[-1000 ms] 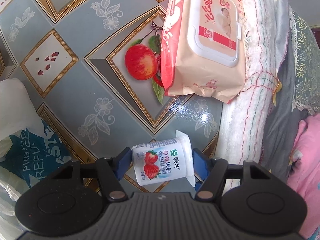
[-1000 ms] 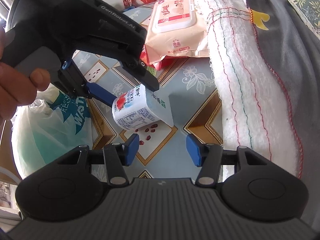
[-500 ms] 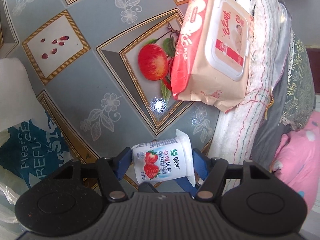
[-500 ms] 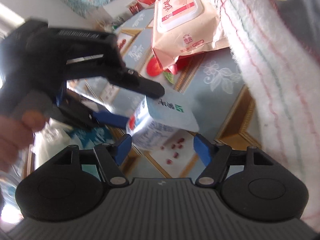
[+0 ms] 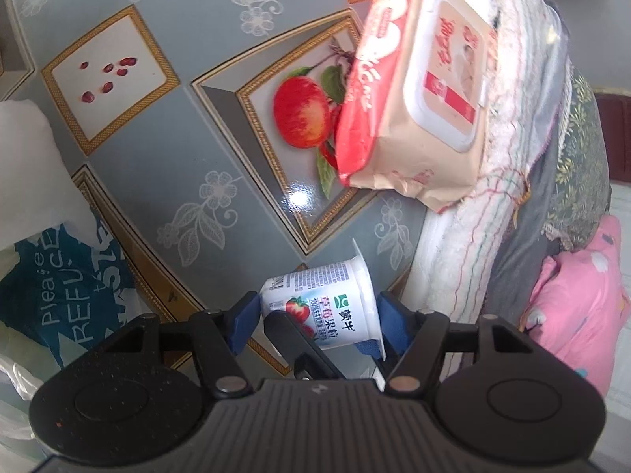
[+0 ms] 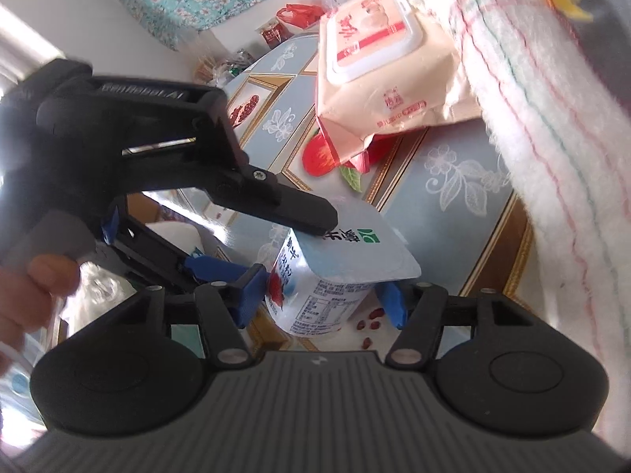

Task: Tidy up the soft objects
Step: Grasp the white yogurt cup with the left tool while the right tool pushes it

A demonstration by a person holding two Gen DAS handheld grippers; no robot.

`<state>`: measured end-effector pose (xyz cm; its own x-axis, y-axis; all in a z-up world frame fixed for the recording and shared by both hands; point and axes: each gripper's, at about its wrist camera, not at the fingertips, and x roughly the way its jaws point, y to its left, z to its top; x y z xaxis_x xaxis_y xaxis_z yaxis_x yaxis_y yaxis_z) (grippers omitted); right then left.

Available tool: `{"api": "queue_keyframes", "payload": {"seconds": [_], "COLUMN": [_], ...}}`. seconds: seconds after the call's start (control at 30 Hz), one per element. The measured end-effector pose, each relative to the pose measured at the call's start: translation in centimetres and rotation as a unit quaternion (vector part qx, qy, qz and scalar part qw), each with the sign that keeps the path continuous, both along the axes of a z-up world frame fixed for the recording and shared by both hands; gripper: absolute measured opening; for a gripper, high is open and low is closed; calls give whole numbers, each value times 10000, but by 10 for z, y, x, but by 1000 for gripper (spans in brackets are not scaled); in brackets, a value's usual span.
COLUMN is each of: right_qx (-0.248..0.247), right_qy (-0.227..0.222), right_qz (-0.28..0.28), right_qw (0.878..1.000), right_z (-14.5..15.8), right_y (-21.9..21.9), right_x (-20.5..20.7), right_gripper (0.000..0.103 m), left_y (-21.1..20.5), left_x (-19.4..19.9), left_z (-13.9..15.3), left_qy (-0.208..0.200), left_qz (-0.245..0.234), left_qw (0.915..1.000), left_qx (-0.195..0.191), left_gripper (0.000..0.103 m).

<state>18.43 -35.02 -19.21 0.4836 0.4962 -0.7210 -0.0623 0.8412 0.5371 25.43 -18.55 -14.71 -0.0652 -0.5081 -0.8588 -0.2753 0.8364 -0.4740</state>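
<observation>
- The left gripper (image 5: 317, 321) clamps the strawberry yogurt cup (image 5: 323, 307) above the patterned tablecloth (image 5: 157, 146).
- The right gripper (image 6: 321, 295) is closing around the same cup, pads seemingly not yet pressing.

Your desk (image 5: 157, 165) wears a glossy grey-blue cover with gold-framed fruit panels. At the upper right, a wet-wipe pack (image 5: 414, 90) leans from the cover onto a folded white towel (image 5: 485, 205). At the lower left lies a plastic bag (image 5: 59, 287) with teal print.
</observation>
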Motion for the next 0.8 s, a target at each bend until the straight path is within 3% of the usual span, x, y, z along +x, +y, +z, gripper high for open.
{"api": "queue_keyframes", "payload": {"seconds": [0.13, 0.23, 0.37, 0.57, 0.8], "right_qx": [-774, -1550, -2097, -2084, -1588], "right_qy": [-356, -707, -993, -767, -486], "right_qz": [407, 982, 1515, 1692, 1251], "right_qw": [9955, 9805, 9609, 9602, 9781], "right_z": [12, 20, 23, 25, 37], "right_y": [9, 27, 40, 37, 20], "right_x": [-10, -22, -40, -57, -61], "right_gripper": [59, 58, 54, 50, 57], "left_y": [-7, -12, -19, -27, -35], "left_x": [-1, -4, -10, -22, -38], "left_z": [7, 15, 24, 28, 33], "left_qy": [-56, -236, -503, -620, -843], "left_qz": [-191, -352, -649, -1161, -1635], "left_qw": [9998, 9991, 9966, 9910, 9823], "left_qx": [-77, -47, 78, 250, 348], "left_gripper": [72, 73, 73, 73, 74]}}
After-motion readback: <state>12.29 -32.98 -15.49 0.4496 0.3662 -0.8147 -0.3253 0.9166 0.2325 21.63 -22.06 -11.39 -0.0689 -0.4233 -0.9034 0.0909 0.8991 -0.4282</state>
